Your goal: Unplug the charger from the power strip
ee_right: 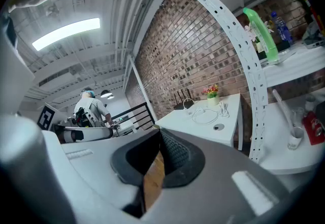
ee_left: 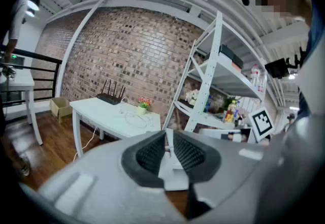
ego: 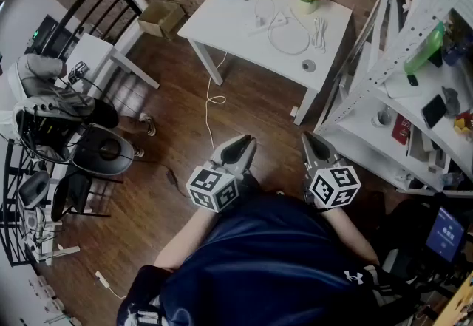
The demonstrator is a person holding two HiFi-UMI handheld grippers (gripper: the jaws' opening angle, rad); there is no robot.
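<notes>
Claws: left claw point(ego: 246, 143) slightly apart, right claw point(ego: 310, 137) together, both empty.
Charger point(ego: 260, 21): twelve o'clock on surface point(ego: 235, 30); probably light, rigid, slick; pinch body.

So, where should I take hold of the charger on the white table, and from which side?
Grip the charger by its body, not its cable, which lies in a loose loop beside it. It seems to stand up from the power strip lying flat on the table, so come from above and close across its sides. Its exact shape is too small to tell.
</notes>
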